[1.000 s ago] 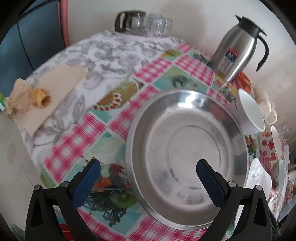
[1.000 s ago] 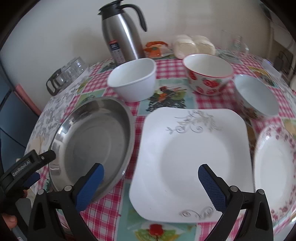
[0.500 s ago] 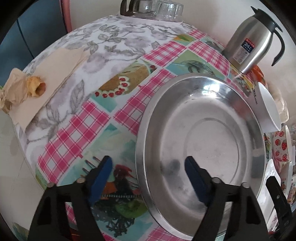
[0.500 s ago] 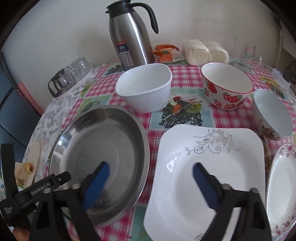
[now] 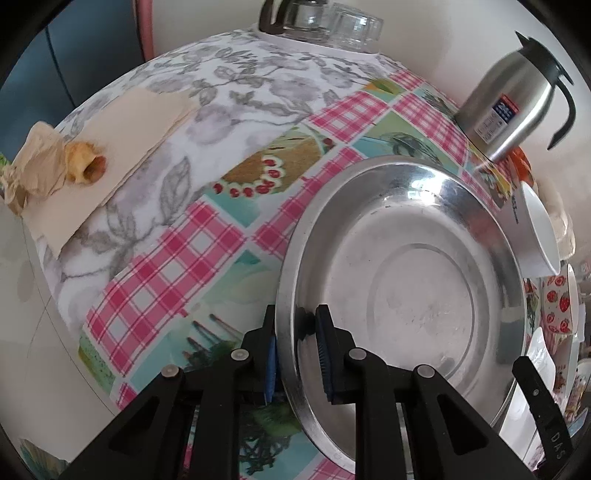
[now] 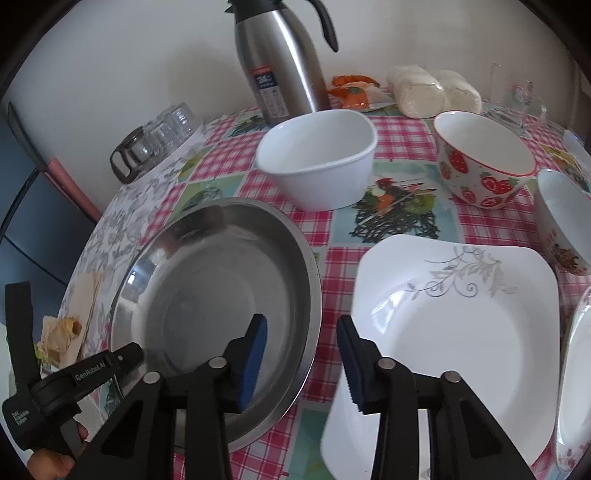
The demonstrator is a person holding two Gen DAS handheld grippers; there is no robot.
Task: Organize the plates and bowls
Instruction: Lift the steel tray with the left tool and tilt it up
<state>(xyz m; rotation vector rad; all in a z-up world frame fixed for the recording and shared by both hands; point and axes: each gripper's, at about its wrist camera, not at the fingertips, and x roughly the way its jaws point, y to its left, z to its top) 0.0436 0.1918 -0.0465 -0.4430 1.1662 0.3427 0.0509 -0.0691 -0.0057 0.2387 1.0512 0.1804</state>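
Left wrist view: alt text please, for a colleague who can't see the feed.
The left gripper has just closed on the near rim of a steel plate lying on a patterned tablecloth. A steel thermos stands behind it, upturned glasses farther back.

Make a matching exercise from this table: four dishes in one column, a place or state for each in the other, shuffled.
1. steel plate
2. square white plate
3. strawberry bowl
4. plain white bowl

A. in front of the flask
B. rim between the left gripper's jaws
C. grey scroll pattern
D. red-edged rim

Pairs: 1-B, 2-C, 3-D, 4-A
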